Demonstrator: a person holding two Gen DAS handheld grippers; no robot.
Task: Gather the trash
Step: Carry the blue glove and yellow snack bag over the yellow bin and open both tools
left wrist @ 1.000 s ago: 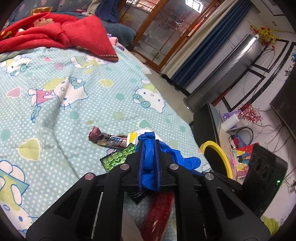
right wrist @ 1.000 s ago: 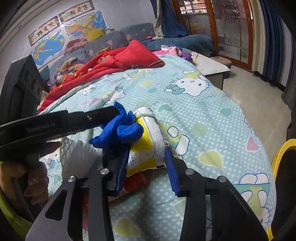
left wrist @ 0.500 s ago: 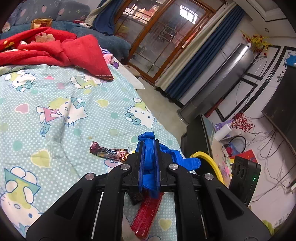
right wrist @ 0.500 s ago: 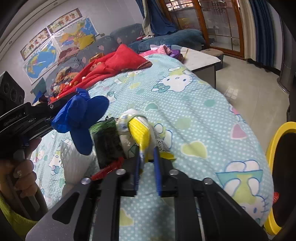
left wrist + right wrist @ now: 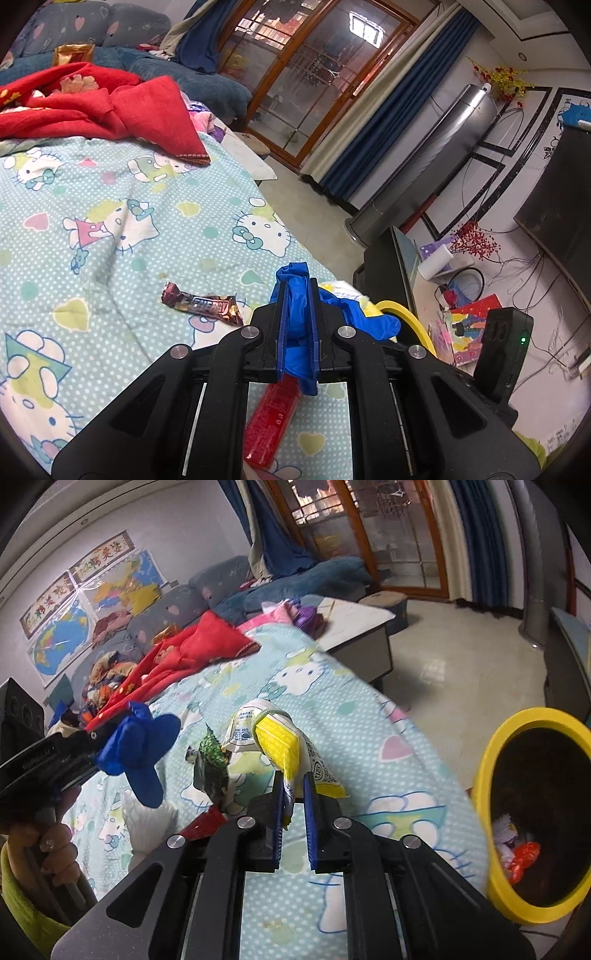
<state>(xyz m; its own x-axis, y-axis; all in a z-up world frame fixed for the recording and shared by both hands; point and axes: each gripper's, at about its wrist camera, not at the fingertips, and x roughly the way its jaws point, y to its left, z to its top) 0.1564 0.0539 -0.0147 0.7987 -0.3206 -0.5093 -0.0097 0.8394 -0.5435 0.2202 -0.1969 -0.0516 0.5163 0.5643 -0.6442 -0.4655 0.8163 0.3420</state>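
Aloft, left gripper (image 5: pixel 297 295) clamps blue glove (image 5: pixel 295 314); right gripper (image 5: pixel 293 786) pinches yellow-white wrapper (image 5: pixel 277 738).

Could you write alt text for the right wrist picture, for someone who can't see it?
A hand-held gripper pinches a yellow-and-white wrapper above a Hello Kitty bedspread. A yellow trash bin stands on the floor to the right; at left, another hand-held gripper holds a blue glove.

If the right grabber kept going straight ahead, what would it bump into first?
Probably the bed's Hello Kitty blanket. The right gripper, shut on the yellow-and-white wrapper, points along the bed; depth is hard to judge. The yellow bin sits off to its right.
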